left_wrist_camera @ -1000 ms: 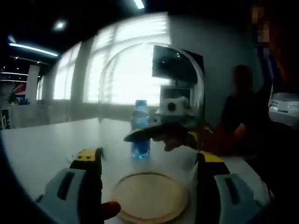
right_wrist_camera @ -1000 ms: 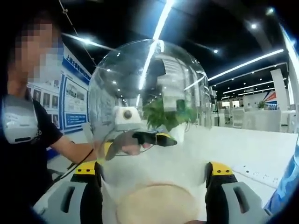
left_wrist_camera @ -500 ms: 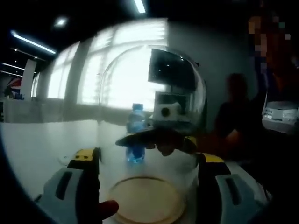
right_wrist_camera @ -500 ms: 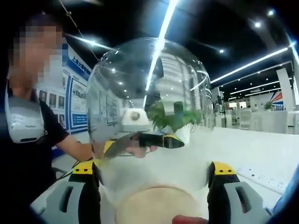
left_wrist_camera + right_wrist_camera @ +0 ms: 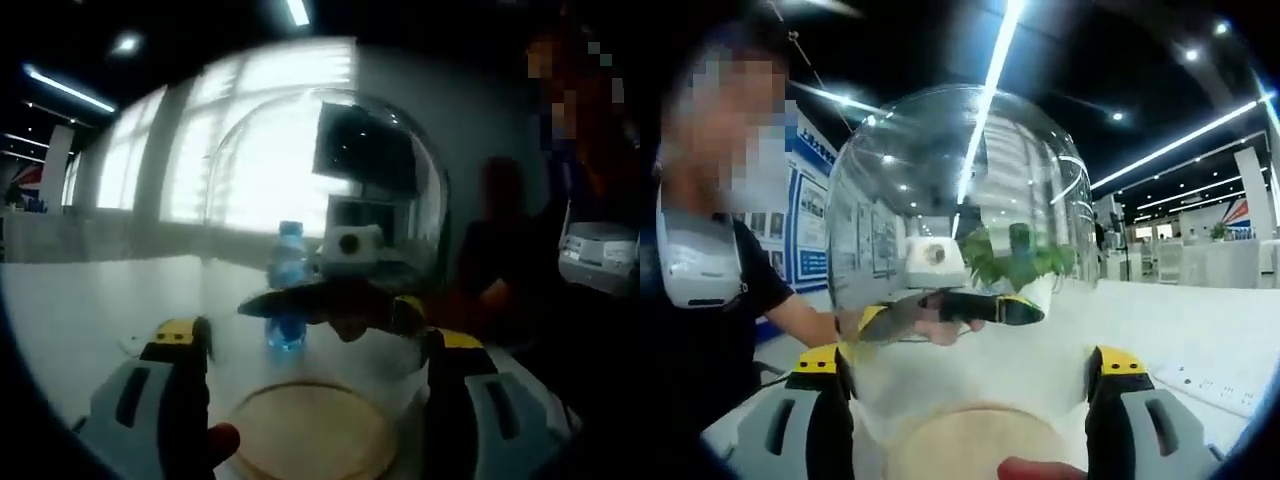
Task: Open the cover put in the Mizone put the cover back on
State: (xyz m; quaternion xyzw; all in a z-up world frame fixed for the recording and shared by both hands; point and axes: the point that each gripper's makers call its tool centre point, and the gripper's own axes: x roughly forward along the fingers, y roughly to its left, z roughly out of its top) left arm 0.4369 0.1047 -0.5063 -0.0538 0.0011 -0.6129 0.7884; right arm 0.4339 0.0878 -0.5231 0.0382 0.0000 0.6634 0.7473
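We clasped the clear glass dome cover (image 5: 330, 230) between both grippers, the left gripper (image 5: 315, 400) and right gripper (image 5: 970, 410) on opposite sides, to lift it evenly. The round wooden base (image 5: 310, 435) lay below, and the blue Mizone bottle (image 5: 287, 285) waited toward the white tabletop's (image 5: 90, 300) far edge.

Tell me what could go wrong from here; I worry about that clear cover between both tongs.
The dome cover sits between both tongs, left and right; uneven squeezing could let the smooth dome slip or tilt. The Mizone bottle stands outside on the table, seen through the dome near the round base; a swinging cover might topple it. The curved wall distorts the view, so seating on the base may be misjudged.
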